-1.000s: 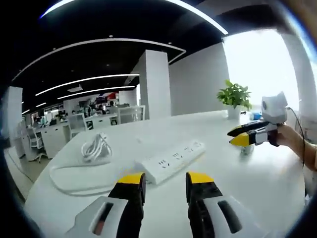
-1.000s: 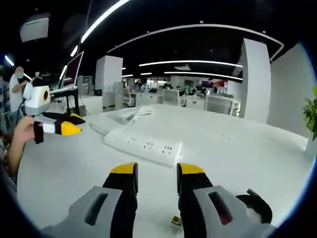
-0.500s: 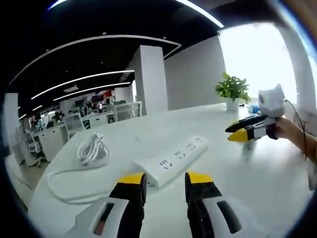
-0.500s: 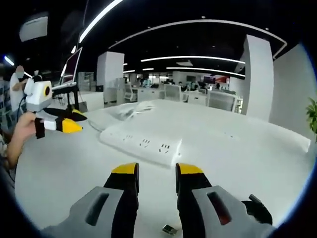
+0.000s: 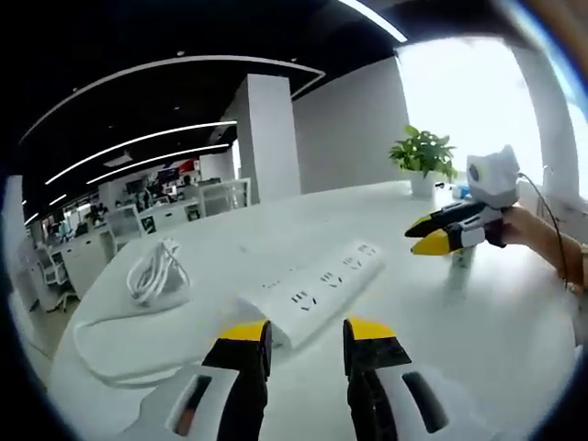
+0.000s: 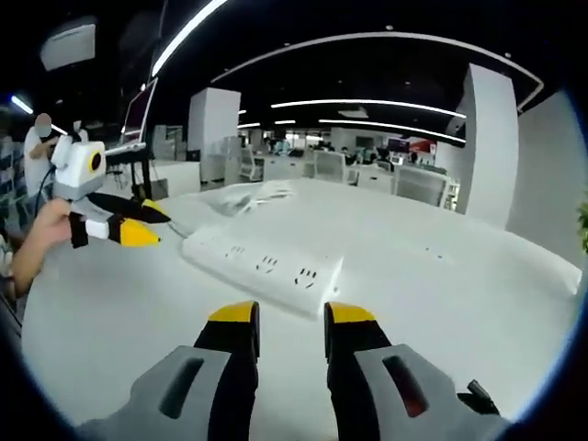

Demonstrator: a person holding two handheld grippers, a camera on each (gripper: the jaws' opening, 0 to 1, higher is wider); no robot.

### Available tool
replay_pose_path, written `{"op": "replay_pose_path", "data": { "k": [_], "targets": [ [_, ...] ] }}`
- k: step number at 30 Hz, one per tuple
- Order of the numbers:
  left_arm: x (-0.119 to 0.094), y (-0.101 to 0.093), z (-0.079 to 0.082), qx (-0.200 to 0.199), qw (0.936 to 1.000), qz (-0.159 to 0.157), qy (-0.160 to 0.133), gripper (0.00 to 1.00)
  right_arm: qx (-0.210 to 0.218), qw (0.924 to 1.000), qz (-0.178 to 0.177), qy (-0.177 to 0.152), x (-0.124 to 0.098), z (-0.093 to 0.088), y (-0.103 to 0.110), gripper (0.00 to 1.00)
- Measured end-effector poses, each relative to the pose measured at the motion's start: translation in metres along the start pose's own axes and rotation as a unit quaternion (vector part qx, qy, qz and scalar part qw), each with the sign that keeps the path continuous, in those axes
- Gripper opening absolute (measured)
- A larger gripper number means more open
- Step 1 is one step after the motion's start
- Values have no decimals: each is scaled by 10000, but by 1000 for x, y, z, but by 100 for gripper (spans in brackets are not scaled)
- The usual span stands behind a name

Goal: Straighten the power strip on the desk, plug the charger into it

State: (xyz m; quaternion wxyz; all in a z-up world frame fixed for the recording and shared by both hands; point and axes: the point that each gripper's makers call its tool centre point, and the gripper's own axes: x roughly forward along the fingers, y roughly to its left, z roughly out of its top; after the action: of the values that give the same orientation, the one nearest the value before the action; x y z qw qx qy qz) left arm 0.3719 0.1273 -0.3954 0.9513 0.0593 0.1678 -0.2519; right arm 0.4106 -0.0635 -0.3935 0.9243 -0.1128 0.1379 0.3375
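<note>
Open-plan office: rows of desks (image 6: 367, 184) with chairs (image 5: 55, 276) and monitors behind, white pillars (image 5: 266, 138), curved ceiling light strips (image 6: 367, 103), potted plant (image 5: 423, 156) on a big white table (image 5: 496, 322), monitor (image 6: 138, 115) on a stand.

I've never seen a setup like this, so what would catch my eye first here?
Probably the long white power strip lying on the white desk, just ahead of the left gripper. Beyond it lies a coiled white cable, and the right gripper hovers beside a potted plant.
</note>
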Motion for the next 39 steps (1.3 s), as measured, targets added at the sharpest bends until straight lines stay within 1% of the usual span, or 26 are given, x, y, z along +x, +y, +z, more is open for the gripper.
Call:
{"op": "replay_pose_path", "data": {
  "k": [6, 11, 13, 19, 23, 26, 29, 35, 39],
  "targets": [
    [7, 4, -3, -122, 9999, -34, 26, 32, -78, 9999, 38, 64, 10, -1, -6, 26],
    [12, 5, -5, -100, 9999, -96, 62, 32, -235, 9996, 54, 127, 17, -2, -10, 26],
    [15, 4, -6, -128, 9997, -165, 96, 32, -289, 9995, 35, 128, 20, -2, -13, 25],
    [20, 6, -10, -92, 9996, -187, 172, 32, -340, 9990, 68, 266, 24, -5, -14, 25],
    [24, 6, -12, -123, 9994, -237, 209, 32, -377, 9989, 42, 278, 27, -5, -17, 24],
    [26, 6, -14, -111, 9994, -263, 219, 32, -360, 9984, 140, 414, 31, -9, -18, 24],
    [28, 6, -15, -120, 9992, -299, 221, 32, -445, 9980, 165, 408, 33, -9, -18, 24],
    [34, 6, -19, -139, 9989, -410, 201, 33, -456, 9974, 279, 491, 40, -11, -16, 23],
    [35, 7, -20, -136, 9988, -440, 193, 32, -493, 9972, 313, 468, 43, -9, -15, 22]
  ]
}}
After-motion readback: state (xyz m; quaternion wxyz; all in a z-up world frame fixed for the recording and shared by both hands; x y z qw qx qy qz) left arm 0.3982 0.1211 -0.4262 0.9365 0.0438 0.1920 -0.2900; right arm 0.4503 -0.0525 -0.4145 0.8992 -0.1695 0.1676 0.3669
